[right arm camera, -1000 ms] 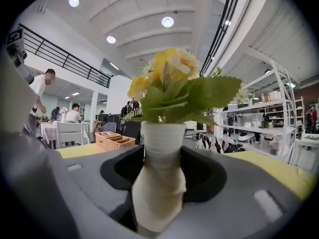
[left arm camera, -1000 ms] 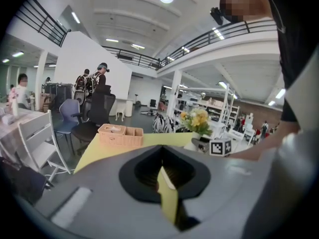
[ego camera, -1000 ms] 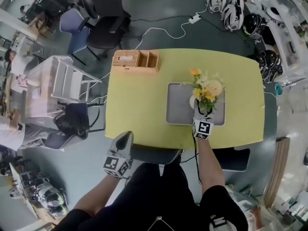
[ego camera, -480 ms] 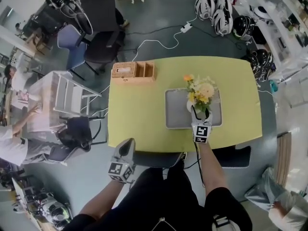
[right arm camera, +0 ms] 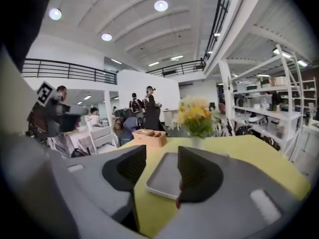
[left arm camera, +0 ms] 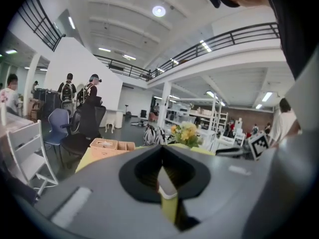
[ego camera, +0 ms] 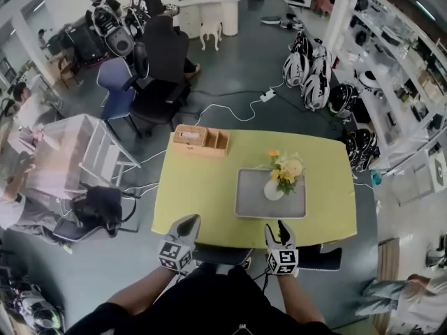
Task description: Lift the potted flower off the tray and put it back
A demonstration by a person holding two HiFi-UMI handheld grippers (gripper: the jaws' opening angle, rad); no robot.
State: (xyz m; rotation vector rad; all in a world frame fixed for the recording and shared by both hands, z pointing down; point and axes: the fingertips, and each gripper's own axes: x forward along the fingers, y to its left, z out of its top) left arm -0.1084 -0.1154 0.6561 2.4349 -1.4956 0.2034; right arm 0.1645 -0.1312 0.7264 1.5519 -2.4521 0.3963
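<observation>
The right gripper (ego camera: 280, 227) has drawn back, jaws apart, narrowing slightly and empty, leaving the potted flower (ego camera: 281, 178) upright on the tray (ego camera: 248, 202) at its 12 o'clock, so the task looks finished; the left gripper (ego camera: 188, 222) has its jaws together.
</observation>
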